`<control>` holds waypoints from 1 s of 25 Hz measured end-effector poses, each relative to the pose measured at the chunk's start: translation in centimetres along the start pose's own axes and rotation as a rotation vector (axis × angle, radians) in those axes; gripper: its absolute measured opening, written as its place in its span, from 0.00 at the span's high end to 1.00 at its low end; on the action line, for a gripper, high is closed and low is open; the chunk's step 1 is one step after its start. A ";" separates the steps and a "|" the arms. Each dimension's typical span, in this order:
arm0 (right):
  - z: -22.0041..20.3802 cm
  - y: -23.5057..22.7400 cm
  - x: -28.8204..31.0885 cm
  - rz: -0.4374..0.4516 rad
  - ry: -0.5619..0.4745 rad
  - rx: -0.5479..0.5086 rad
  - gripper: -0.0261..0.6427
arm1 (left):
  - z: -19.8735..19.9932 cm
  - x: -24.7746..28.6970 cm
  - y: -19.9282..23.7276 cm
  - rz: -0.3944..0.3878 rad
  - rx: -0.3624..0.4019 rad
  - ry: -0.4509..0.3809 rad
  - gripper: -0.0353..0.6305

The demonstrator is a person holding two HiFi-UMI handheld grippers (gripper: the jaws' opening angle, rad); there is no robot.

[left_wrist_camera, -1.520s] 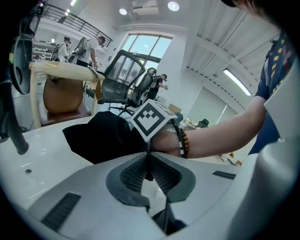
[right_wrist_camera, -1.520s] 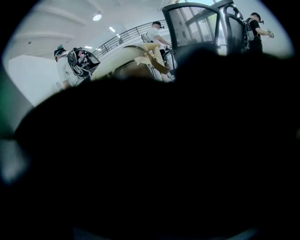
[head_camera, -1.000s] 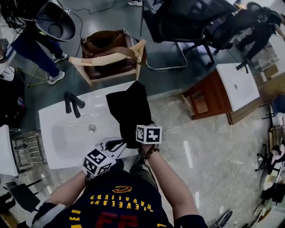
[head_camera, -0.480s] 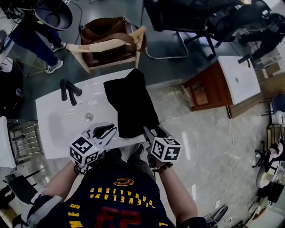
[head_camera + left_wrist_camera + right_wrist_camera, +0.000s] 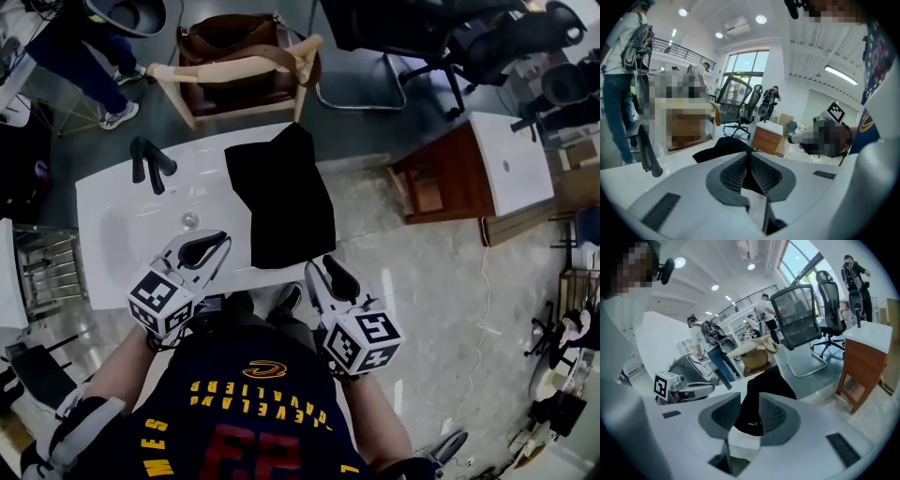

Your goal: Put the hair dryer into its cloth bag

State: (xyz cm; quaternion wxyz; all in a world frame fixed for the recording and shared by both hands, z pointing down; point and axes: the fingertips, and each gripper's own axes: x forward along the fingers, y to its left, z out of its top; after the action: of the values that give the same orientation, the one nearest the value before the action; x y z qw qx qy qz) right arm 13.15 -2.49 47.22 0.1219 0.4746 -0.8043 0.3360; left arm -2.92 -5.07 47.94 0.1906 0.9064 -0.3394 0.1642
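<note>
Looks done to us: cloth bag (image 5: 279,208) lies on the sink counter (image 5: 122,220), hair dryer unseen (presumably inside). Our left gripper (image 5: 204,247) is clenched empty, right gripper (image 5: 328,273) closing on nothing, both off the bag.

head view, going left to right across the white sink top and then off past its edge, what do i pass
black faucet → drain → black cloth bag → wooden cabinet
</note>
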 end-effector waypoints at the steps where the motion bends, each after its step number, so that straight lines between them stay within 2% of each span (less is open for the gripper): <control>1: 0.8 1.0 0.0 0.028 -0.021 -0.021 0.82 | 0.3 -0.2 0.0 0.008 0.009 -0.010 0.91; 2: 1.6 2.0 0.1 0.055 -0.039 -0.038 0.92 | 0.5 -0.3 -0.1 0.014 0.017 -0.019 0.91; 3: 2.2 2.9 0.2 0.080 -0.051 -0.056 0.95 | 0.7 -0.5 -0.2 0.017 0.023 -0.026 0.91; 5: 3.0 4.6 0.5 0.109 -0.055 -0.112 0.95 | 1.1 -1.0 -0.3 0.025 0.028 -0.041 0.91; 9: 3.0 5.9 1.5 0.072 -0.044 -0.284 0.95 | 1.4 -1.9 0.2 0.059 0.046 -0.061 0.91; 11: 2.9 6.5 1.7 0.072 -0.042 -0.330 0.95 | 1.1 -2.2 0.4 0.072 0.045 -0.055 0.91; 19: 3.6 8.2 1.7 0.113 -0.098 -0.380 0.95 | 1.0 -2.9 1.2 0.093 0.021 -0.085 0.91; 25: 3.8 8.2 1.4 0.112 -0.120 -0.367 0.95 | 1.9 -2.7 1.2 0.086 0.046 -0.089 0.91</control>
State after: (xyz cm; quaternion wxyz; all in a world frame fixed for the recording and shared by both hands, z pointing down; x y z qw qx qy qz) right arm 5.93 -3.29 41.58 0.1394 0.4183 -0.8829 0.1614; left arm -5.33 -5.25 45.34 0.1474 0.9015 -0.3822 0.1394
